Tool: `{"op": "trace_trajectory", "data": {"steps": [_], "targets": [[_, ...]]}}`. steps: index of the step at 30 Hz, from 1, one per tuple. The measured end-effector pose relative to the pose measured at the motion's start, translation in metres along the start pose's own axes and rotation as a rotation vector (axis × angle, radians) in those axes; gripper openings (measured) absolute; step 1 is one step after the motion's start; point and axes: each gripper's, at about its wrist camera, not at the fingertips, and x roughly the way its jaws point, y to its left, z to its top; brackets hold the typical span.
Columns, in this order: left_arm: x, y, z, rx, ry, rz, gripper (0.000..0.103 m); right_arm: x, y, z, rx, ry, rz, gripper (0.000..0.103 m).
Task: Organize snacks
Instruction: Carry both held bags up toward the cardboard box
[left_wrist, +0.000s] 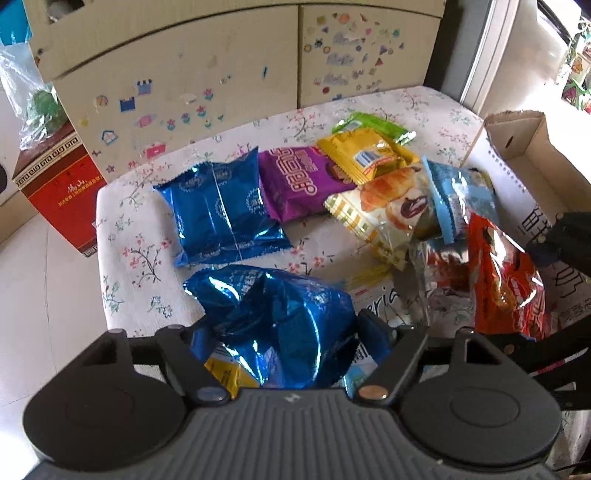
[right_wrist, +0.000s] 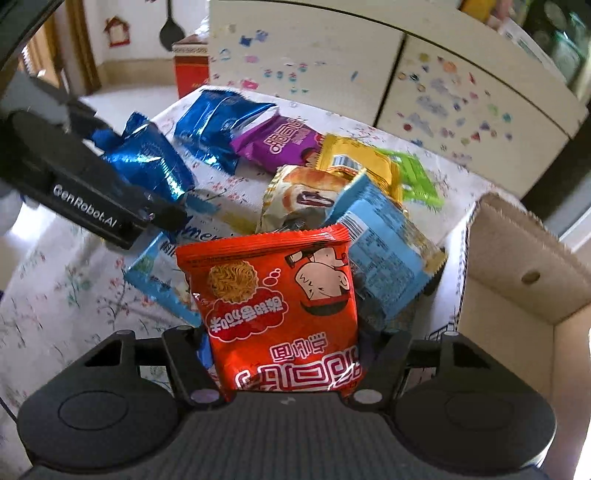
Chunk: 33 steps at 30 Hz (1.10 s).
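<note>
We are squeezing a shiny blue snack bag (left_wrist: 280, 325) in our left gripper (left_wrist: 275, 343), near the front of the flowery table (left_wrist: 122, 266). Our right gripper (right_wrist: 286, 354) is gripping a red noodle packet (right_wrist: 280, 306), lifting it beside the open cardboard box (right_wrist: 517, 280) on the right. More snacks are lying farther back.

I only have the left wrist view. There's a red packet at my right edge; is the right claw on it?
Observer: Yes. The red packet stands upright between the right claw's fingers, noodle picture facing the camera.
Operator: What's right behind it?
Observer: A light blue packet, barcode side showing, next to the cardboard box.
Operator: And my grip, seen from outside?
Observer: The dark blue packet sticks out past the left claw, crumpled where it is pinched.
</note>
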Motion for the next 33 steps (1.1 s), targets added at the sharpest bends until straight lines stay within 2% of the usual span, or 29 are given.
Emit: {"op": "trace_trajectory", "data": {"steps": [4,5,10,12,15,17,22,24,25,33], "targets": [[-0.007,0.001,0.001,-0.01,-0.031,0.003,0.074,-0.004,-0.004,0.002,0.065,-0.013,0.034,0.074],[-0.009,0.002,0.002,-0.015,-0.038,0.003,0.063,-0.004,-0.005,0.002,0.076,-0.017,0.036,0.074],[-0.015,0.009,0.004,-0.061,-0.049,-0.024,0.061,-0.008,-0.007,0.002,0.108,-0.03,0.039,0.074],[-0.011,0.011,0.003,-0.072,-0.039,-0.033,0.063,-0.007,-0.007,0.001,0.119,-0.024,0.036,0.074],[-0.006,0.013,0.003,-0.1,-0.02,-0.062,0.075,-0.007,-0.008,0.001,0.134,-0.018,0.039,0.074],[-0.004,0.011,0.004,-0.102,-0.021,-0.055,0.085,-0.006,-0.007,0.0,0.138,-0.013,0.036,0.074],[0.005,0.008,0.009,-0.122,-0.019,-0.008,0.085,-0.003,-0.005,0.001,0.142,-0.005,0.04,0.074],[0.008,0.008,0.01,-0.135,-0.02,0.005,0.079,-0.003,-0.004,0.001,0.143,-0.005,0.044,0.074],[0.009,0.007,0.01,-0.136,-0.022,0.015,0.068,-0.003,-0.004,0.001,0.141,-0.005,0.045,0.074],[-0.005,0.004,0.012,-0.138,-0.081,0.011,0.066,-0.013,-0.012,-0.003,0.195,-0.029,0.053,0.074]]}}
